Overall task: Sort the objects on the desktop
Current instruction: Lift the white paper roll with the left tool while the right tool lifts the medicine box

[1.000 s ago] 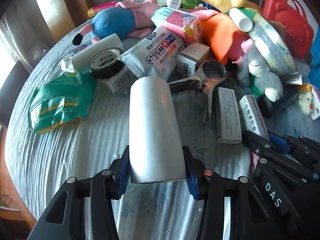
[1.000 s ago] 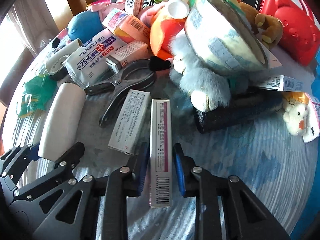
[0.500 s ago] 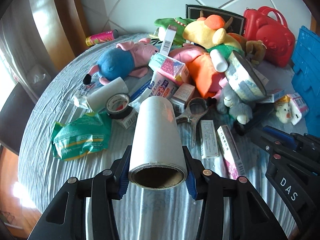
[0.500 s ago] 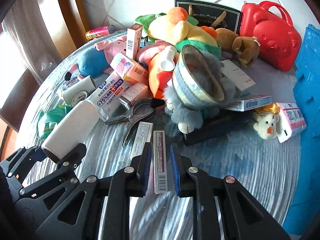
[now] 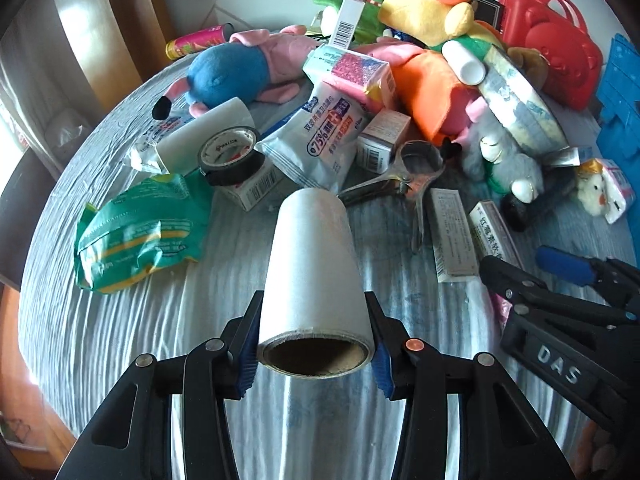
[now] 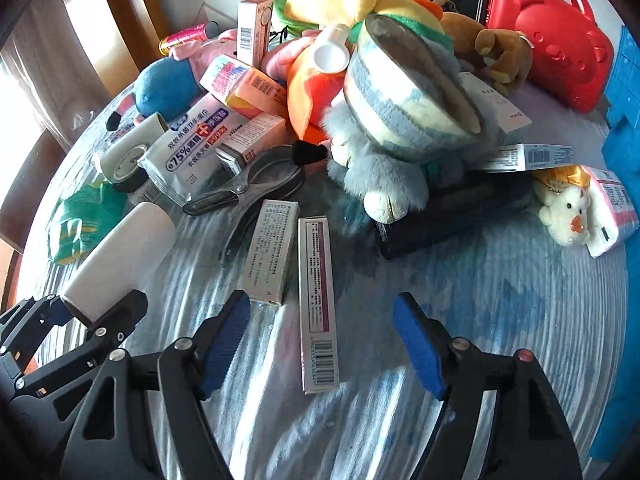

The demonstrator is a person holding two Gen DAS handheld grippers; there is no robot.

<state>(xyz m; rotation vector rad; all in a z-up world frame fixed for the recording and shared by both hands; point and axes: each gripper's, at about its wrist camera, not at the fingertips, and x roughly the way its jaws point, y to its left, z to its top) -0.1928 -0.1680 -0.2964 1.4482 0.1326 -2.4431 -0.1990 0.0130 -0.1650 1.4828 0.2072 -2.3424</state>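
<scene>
My left gripper (image 5: 314, 354) is shut on a white roll with a cardboard core (image 5: 312, 280) and holds it above the table; the roll also shows in the right wrist view (image 6: 120, 264). My right gripper (image 6: 322, 346) is open, its blue pads wide apart. A long white and purple box (image 6: 316, 304) lies on the tablecloth between the pads, not gripped. A second white box (image 6: 270, 256) lies just to its left. In the left wrist view the right gripper (image 5: 560, 280) sits at the right, next to the two boxes (image 5: 454, 236).
A heap fills the far half of the table: plush toys (image 5: 228, 76), wipes pack (image 5: 320, 140), black tape roll (image 5: 230, 156), green packet (image 5: 140, 232), metal clip (image 6: 248, 188), a taped bowl-like roll (image 6: 408, 96), red case (image 6: 552, 36), blue crate (image 6: 624, 120). Striped cloth (image 6: 500, 300) lies in front.
My right gripper has opened and let go of the long purple box, which now lies on the cloth. Both grippers have dropped closer to the table. The left still holds the roll.
</scene>
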